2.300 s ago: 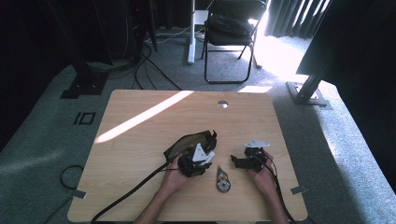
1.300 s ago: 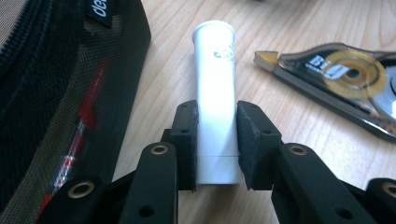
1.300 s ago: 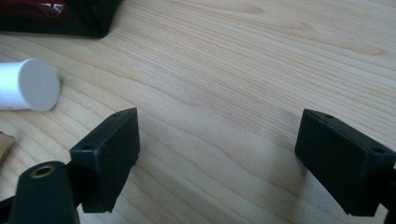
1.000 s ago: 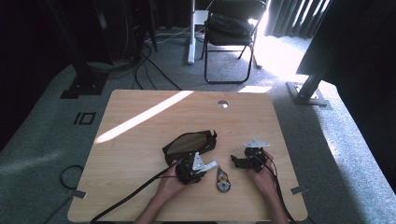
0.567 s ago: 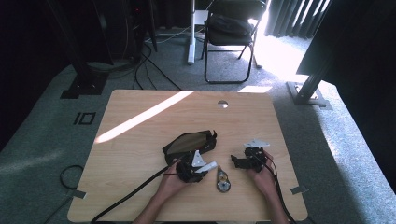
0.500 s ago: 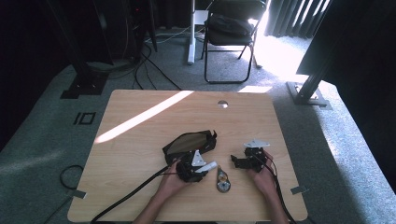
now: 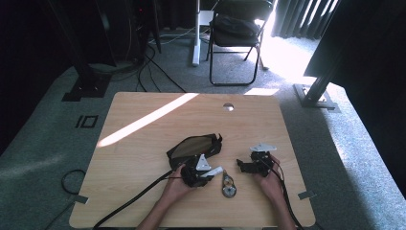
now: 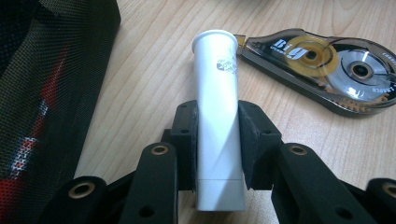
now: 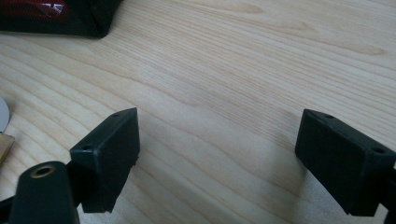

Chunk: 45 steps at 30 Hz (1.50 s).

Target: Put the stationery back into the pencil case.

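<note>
In the left gripper view a white plastic tube [image 8: 217, 107] lies lengthwise between the pads of my left gripper [image 8: 217, 135]. The jaws have just been closing, and the pads press on both of its sides. From above, the tube [image 7: 212, 172] sticks out to the right of the left gripper [image 7: 203, 172], low over the table. A clear correction-tape dispenser [image 8: 327, 70] lies just beyond the tube's end, also visible from above [image 7: 229, 186]. My right gripper [image 9: 219, 154] stands wide open over bare wood, and from above it [image 7: 246, 165] sits right of the dispenser.
A black mesh pouch [image 7: 194, 146] lies open behind the left gripper, close at its left side [image 8: 42, 93]. The wooden table [image 7: 143, 124] has a cable hole [image 7: 229, 106] at the back. Cables trail off the near edge. A folding chair [image 7: 237, 28] stands beyond the table.
The left gripper has drawn back a little from the pouch's mouth toward the near edge, and the white tube now shows at its tip. The right hand has kept still.
</note>
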Each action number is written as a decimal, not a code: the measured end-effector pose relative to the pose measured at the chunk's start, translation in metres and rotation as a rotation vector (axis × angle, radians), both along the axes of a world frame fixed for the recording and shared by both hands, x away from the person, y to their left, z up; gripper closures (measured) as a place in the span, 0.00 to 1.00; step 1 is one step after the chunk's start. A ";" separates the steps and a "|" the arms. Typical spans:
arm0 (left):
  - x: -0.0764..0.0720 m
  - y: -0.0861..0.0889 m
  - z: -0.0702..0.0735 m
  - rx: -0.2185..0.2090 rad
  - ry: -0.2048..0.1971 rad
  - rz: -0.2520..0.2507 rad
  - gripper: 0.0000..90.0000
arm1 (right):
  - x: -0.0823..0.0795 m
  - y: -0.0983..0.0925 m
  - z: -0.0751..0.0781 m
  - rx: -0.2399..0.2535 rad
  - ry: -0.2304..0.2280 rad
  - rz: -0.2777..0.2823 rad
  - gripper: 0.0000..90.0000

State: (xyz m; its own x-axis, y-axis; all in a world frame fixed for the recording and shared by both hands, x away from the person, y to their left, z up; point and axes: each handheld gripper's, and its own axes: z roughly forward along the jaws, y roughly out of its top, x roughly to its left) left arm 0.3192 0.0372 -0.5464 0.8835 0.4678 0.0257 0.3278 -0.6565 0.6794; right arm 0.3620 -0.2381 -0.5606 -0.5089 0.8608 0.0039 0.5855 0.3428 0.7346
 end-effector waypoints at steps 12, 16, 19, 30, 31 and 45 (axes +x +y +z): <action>-0.003 0.002 0.007 -0.008 -0.009 -0.019 0.78 | 0.000 0.000 0.000 0.000 0.000 0.000 0.15; -0.004 0.004 0.012 -0.014 -0.021 -0.025 0.78 | 0.000 0.000 0.000 0.000 0.000 0.000 0.15; -0.005 0.005 0.015 -0.022 -0.018 -0.032 0.78 | 0.000 0.000 0.000 0.000 0.000 0.000 0.15; -0.008 0.009 0.025 -0.041 -0.035 -0.052 0.78 | 0.000 0.000 0.000 0.000 0.000 0.000 0.15; -0.008 0.010 0.026 -0.044 -0.038 -0.052 0.78 | 0.000 0.000 0.000 0.000 0.000 0.000 0.15; -0.009 0.019 0.044 -0.073 -0.060 -0.073 0.78 | 0.000 0.000 0.000 0.000 0.000 0.000 0.15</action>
State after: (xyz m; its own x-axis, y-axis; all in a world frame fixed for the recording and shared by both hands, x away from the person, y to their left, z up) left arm 0.3098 0.0565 -0.5022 0.9132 0.4048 0.0474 0.2384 -0.6248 0.7435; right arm 0.3621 -0.2381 -0.5606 -0.5086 0.8610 0.0038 0.5857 0.3427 0.7345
